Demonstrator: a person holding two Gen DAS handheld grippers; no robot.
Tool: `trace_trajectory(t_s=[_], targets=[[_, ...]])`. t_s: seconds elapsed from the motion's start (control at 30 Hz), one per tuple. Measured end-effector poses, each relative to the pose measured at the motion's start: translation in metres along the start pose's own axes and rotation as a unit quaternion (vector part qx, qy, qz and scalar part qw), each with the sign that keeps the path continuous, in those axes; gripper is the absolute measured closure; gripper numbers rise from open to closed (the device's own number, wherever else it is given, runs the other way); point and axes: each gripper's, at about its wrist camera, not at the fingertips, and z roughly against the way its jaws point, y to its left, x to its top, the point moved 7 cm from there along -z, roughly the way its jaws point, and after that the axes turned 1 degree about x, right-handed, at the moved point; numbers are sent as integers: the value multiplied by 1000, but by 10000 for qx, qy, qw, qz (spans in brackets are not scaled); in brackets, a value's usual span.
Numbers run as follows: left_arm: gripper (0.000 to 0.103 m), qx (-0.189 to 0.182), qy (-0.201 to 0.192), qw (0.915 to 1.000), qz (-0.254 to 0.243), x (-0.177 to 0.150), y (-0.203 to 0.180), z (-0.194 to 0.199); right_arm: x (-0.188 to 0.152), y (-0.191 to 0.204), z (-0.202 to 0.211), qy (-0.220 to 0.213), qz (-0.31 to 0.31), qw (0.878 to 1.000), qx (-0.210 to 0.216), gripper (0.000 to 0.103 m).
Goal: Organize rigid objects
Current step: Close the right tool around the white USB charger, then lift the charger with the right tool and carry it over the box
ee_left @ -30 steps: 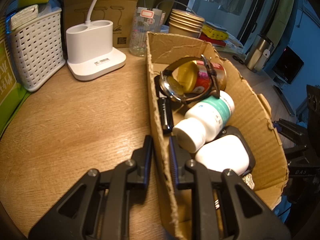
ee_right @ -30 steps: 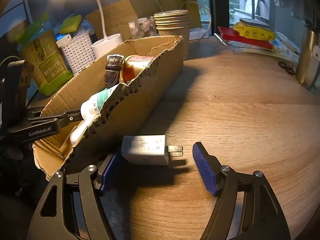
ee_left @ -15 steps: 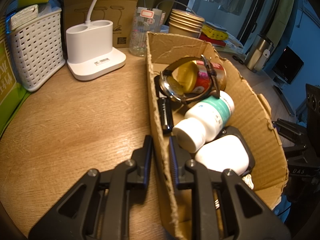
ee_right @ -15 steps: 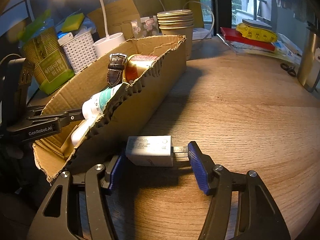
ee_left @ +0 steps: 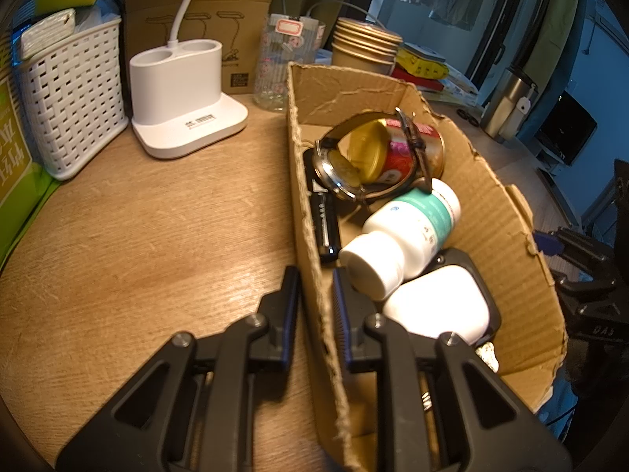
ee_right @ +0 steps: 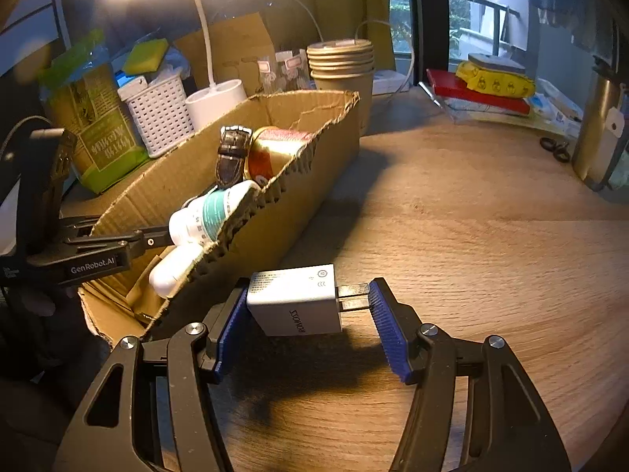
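Note:
A torn cardboard box (ee_left: 491,204) stands on the wooden table (ee_left: 137,236). It holds a wristwatch (ee_left: 342,173), a red and gold tin (ee_left: 405,149), a white pill bottle (ee_left: 405,236), a white case (ee_left: 436,306) and a black remote (ee_left: 324,224). My left gripper (ee_left: 314,306) is shut on the box's near wall. In the right wrist view a white plug charger (ee_right: 298,303) hangs just above the table beside the box (ee_right: 275,216). My right gripper (ee_right: 308,322) is shut on it, one pad on its body, the other on its prongs.
Along the back stand a white lamp base (ee_left: 184,94), a white basket (ee_left: 67,94), a clear cup (ee_left: 287,63) and stacked paper cups (ee_right: 342,67). Red and yellow boxes (ee_right: 483,86), a steel flask (ee_right: 597,133) and scissors (ee_right: 554,147) lie far right.
The right gripper's jaws closed onto the white charger and lifted it slightly off the table. The left gripper kept still on the box wall.

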Motion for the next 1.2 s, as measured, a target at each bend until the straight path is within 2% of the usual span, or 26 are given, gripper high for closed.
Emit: trace_trajectory(t_s=[0.33, 0.7, 1.2], targets=[[84, 0, 1, 10000, 1, 0, 0, 0, 15, 3, 20, -201, 97, 9996, -148, 40], [84, 0, 1, 10000, 0, 0, 0, 0, 48, 17, 37, -457, 287, 9983, -209, 40], [84, -2, 2, 10000, 2, 0, 0, 0, 91, 45, 7, -515, 585, 9968, -163, 40]])
